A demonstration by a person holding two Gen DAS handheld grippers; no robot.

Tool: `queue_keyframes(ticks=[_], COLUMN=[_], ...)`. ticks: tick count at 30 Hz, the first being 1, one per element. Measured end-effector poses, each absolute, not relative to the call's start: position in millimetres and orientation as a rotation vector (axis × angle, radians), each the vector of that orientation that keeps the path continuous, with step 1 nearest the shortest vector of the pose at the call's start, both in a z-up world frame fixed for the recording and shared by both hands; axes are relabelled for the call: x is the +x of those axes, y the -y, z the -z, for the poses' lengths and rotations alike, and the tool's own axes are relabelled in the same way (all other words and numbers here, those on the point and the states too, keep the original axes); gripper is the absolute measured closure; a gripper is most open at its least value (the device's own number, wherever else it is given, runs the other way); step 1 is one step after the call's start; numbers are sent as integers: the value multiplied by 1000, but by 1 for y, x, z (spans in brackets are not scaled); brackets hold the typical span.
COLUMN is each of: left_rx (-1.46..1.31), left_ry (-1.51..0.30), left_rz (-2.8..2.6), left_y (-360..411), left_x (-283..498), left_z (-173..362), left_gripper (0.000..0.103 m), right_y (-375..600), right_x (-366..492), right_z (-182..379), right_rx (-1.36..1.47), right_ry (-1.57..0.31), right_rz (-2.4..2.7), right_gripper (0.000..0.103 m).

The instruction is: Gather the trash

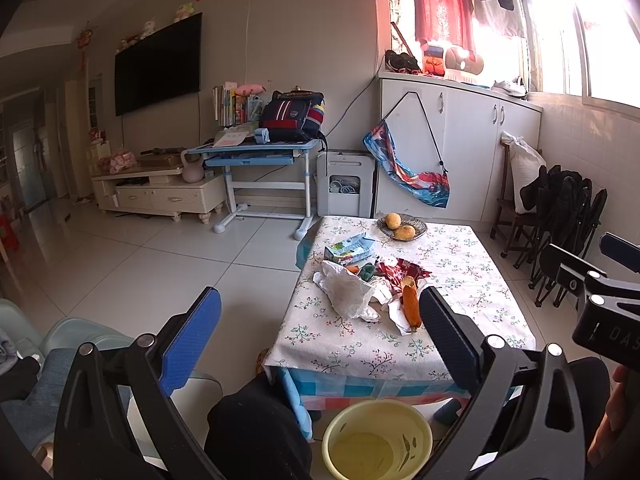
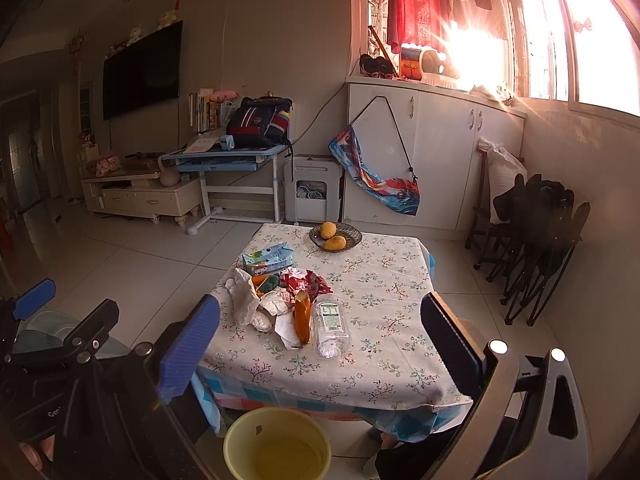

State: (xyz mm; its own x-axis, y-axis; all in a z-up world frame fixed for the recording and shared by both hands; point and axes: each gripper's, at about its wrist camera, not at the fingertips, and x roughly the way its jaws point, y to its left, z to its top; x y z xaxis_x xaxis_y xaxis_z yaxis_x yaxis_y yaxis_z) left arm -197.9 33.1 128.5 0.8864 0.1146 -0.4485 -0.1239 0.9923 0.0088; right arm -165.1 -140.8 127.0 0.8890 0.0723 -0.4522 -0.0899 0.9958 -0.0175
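trash sits mid-table [image 2: 380, 280]: crumpled white paper [image 2: 246, 296], clear plastic bottle [image 2: 330, 326]. we judge both light; pinch the stiffer bottle's middle. left hand-held gripper [image 1: 320, 320] and right hand-held gripper [image 2: 320, 328] gape wide, empty.

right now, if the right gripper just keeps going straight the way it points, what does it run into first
Probably the clear plastic bottle lying on the table, beside the half-eaten orange cob. The right gripper is open and empty; depth is hard to judge.

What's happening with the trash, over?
Left gripper and right gripper open, empty. Trash pile untouched on table. Yellow bucket waiting below. Nothing blocking.
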Motion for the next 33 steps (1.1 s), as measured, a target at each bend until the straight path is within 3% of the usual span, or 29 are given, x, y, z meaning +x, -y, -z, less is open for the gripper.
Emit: queue_keyframes(ticks=[33], left_rx=[-19], left_ry=[-499], left_rz=[-130], left_y=[-32], left_x=[-187], left_z=[-115], left_gripper=[7], right_y=[144], right_x=[-145], right_z=[-110], right_rx=[-42], right_ry=[-499], right_rz=[-89], right_gripper=[6])
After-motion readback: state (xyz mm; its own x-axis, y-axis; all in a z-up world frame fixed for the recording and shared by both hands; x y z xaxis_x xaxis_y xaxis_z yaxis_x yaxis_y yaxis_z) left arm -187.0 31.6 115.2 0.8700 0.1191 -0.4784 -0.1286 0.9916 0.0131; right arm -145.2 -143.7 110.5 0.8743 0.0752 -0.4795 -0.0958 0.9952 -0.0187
